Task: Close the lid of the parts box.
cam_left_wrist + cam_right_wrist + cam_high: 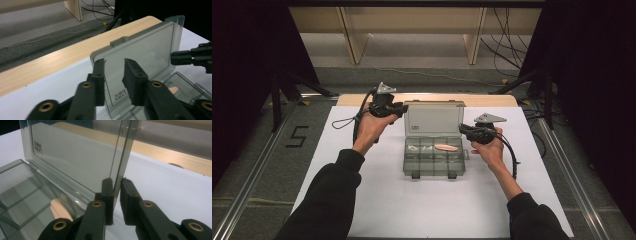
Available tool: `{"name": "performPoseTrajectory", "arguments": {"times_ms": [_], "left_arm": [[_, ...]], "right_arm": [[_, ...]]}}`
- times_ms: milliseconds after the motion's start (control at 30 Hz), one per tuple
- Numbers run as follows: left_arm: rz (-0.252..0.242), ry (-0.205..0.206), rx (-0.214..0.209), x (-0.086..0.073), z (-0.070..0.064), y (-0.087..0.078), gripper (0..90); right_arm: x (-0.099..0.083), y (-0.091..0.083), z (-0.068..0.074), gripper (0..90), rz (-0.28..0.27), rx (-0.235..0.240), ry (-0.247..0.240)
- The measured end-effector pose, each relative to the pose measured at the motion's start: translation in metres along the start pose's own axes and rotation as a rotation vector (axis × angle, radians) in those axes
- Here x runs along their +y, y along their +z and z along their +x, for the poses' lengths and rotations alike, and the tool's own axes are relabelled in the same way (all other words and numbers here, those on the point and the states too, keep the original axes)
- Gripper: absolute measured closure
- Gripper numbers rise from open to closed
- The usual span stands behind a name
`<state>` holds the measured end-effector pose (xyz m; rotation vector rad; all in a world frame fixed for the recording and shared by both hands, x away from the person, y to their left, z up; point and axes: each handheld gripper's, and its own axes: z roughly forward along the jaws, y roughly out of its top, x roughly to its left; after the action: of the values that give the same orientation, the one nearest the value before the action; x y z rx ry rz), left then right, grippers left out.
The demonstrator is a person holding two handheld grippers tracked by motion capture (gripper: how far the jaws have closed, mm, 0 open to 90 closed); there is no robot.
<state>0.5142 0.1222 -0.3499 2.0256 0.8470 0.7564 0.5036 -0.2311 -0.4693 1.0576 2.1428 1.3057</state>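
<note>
Here both hand-held grippers (pixel 404 109) (pixel 462 129) flank the upright lid (pixel 434 119).

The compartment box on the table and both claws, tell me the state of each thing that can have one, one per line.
Compartment box: open, resting flat on the white table cover.
Lid: raised, standing about upright behind the tray.
Pink piece: lying flat in a back-row compartment.
Front latches: undone, hanging off the front edge.
Left claw: open, jaws either side of the lid's side edge.
Right claw: jaws narrowly apart around the lid's other edge; grip uncertain.
</note>
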Motion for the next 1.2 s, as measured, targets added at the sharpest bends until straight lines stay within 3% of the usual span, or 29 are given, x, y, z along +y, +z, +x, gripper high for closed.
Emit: {"name": "performPoseTrajectory", "arguments": {"times_ms": [67,267,333,467,500,567,600,633,667,767,833,867,933,1067,1100,1133,1200], "left_arm": [[0.0,-0.005,-0.014,0.005,0.001,0.003,80.6],[0.011,0.003,0.003,0.017,0.007,0.01,89.5],[-0.004,-0.01,0.012,0.019,0.009,0.015,89.7],[0.022,0.007,0.013,0.023,0.012,0.023,89.8],[0.003,-0.016,0.018,0.023,0.011,0.026,89.9],[0.004,-0.019,0.022,0.025,0.01,0.03,89.9],[0.026,0.004,0.011,0.026,0.011,0.031,89.9],[0.002,-0.017,0.018,0.025,0.01,0.035,89.9],[0.021,0.0,0.013,0.025,0.012,0.036,89.9],[0.02,-0.012,0.023,0.022,0.013,0.043,89.9],[0.044,0.012,0.024,0.021,0.015,0.044,89.9],[0.019,-0.016,0.032,0.021,0.014,0.047,89.9],[0.063,0.016,0.022,0.02,0.017,0.047,89.9],[0.048,-0.01,0.027,0.017,0.017,0.054,89.9],[0.045,-0.01,0.03,0.016,0.016,0.055,89.9],[0.068,0.014,0.013,0.016,0.018,0.054,89.9],[0.065,0.009,0.016,0.017,0.017,0.054,89.9]], "right_arm": [[0.0,-0.001,0.001,82.1,0.01,0.005,0.02],[0.0,0.0,0.001,82.1,0.0,-0.004,0.0],[0.0,0.0,0.001,82.1,0.002,-0.001,0.003],[0.0,-0.001,0.001,82.1,0.002,-0.001,0.001],[0.0,0.0,0.0,82.2,0.001,0.0,-0.001],[0.0,0.0,0.0,82.1,0.001,-0.002,-0.002],[0.0,0.0,0.0,82.1,0.0,0.0,-0.002],[0.0,-0.001,0.001,82.2,0.002,-0.001,0.002],[0.0,0.0,0.001,82.1,0.0,-0.004,-0.001],[0.0,-0.001,0.001,82.2,0.01,-0.013,-0.003],[0.0,-0.001,0.001,82.2,-0.001,-0.006,0.001],[0.0,-0.001,0.001,82.1,0.001,-0.002,0.001],[0.0,-0.001,0.001,82.2,0.0,-0.003,-0.001],[0.0,-0.001,0.001,82.1,0.007,-0.017,-0.002],[0.0,-0.001,0.001,82.2,0.008,-0.014,-0.002],[0.0,0.0,0.001,82.1,-0.005,-0.007,-0.002],[0.0,-0.001,0.001,82.1,0.008,-0.014,-0.005]]}}
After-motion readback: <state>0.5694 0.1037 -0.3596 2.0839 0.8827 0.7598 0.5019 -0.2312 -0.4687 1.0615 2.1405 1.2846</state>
